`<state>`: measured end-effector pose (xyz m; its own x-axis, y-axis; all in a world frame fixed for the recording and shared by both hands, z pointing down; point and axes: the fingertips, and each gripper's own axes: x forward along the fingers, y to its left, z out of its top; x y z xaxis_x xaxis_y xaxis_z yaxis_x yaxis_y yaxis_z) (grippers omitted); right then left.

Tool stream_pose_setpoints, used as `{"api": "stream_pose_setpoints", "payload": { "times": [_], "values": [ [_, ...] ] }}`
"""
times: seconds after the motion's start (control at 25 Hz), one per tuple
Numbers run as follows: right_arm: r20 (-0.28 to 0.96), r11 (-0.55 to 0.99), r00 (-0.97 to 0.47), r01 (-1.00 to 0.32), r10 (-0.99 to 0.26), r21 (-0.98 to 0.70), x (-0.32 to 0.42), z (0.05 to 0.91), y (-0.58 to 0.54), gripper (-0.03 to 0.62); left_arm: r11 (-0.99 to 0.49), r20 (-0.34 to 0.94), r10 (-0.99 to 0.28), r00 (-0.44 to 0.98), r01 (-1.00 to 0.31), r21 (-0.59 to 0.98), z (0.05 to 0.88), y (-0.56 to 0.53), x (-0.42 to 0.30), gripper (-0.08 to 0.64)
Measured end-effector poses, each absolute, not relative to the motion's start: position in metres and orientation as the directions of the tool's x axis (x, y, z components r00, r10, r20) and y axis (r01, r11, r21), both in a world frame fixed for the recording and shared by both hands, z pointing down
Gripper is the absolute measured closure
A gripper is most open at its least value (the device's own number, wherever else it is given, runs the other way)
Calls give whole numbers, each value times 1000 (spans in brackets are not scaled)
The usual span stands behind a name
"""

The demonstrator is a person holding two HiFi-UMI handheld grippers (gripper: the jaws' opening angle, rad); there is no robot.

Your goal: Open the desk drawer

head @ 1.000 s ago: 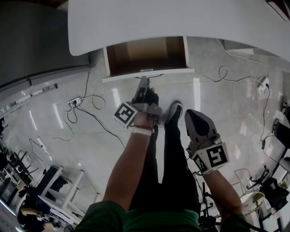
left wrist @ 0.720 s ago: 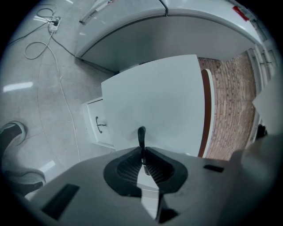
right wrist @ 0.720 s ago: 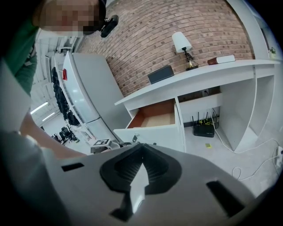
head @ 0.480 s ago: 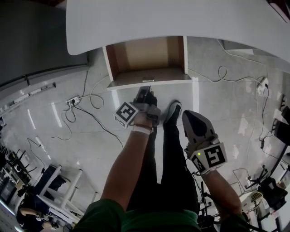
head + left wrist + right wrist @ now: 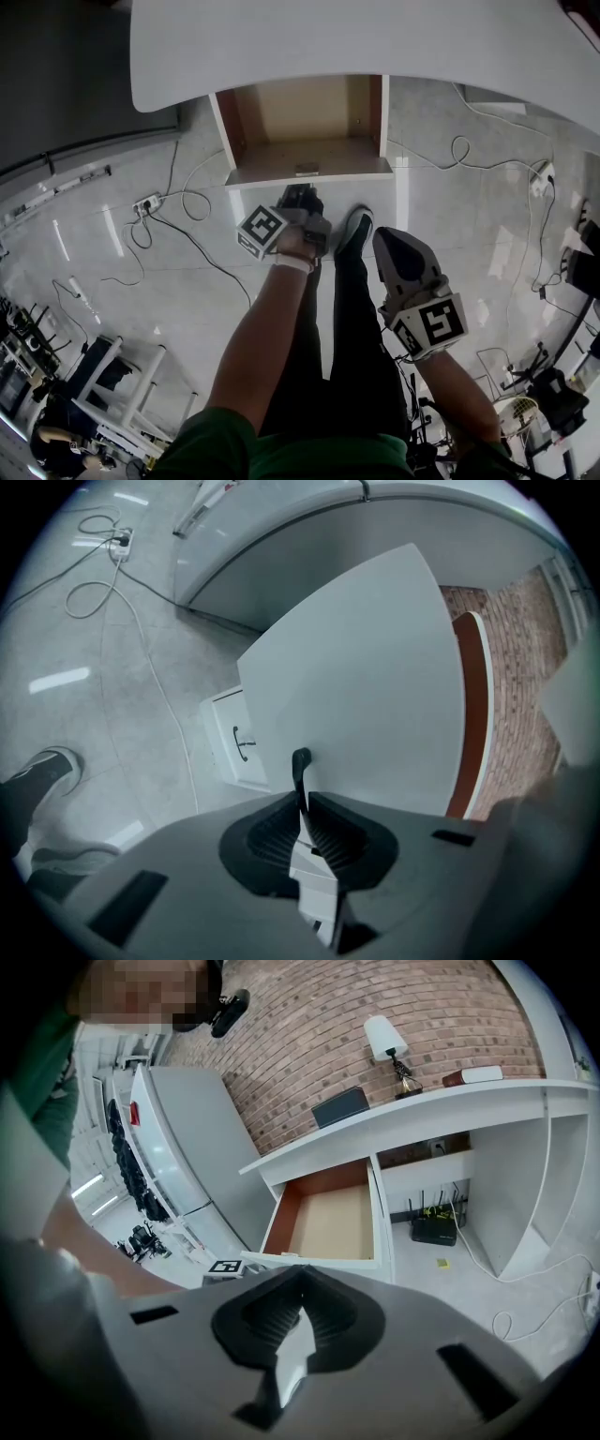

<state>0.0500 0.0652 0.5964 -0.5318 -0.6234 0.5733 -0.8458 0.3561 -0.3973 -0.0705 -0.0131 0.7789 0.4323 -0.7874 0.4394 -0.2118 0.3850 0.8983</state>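
Observation:
The white desk [image 5: 375, 37] has its drawer [image 5: 305, 117] pulled well out, and the bare brown inside shows in the head view. My left gripper [image 5: 298, 194] is at the drawer's white front [image 5: 309, 175]. In the left gripper view that gripper [image 5: 302, 797] is shut on the drawer's dark handle [image 5: 300, 761], against the white front panel [image 5: 366, 686]. My right gripper [image 5: 394, 239] hangs lower right, away from the desk, shut with nothing in it. The right gripper view looks past my right gripper [image 5: 293, 1324] into the open drawer [image 5: 333, 1222].
Cables [image 5: 187, 202] and a power strip [image 5: 145, 202] lie on the tiled floor left of the drawer. The person's legs and shoe [image 5: 357, 228] are just below it. A router [image 5: 433, 1228] sits under the desk, a lamp [image 5: 386, 1037] on top.
The drawer has slid further out toward the person, drawn by my left gripper. My right gripper has hardly moved.

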Motion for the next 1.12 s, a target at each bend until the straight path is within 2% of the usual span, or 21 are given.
{"api": "stream_pose_setpoints", "payload": {
  "times": [1.12],
  "values": [
    [565, 387, -545, -838, -620, -384, 52, 594, 59, 592, 387, 478, -769, 426, -285, 877, 777, 10, -78, 532]
  ]
}}
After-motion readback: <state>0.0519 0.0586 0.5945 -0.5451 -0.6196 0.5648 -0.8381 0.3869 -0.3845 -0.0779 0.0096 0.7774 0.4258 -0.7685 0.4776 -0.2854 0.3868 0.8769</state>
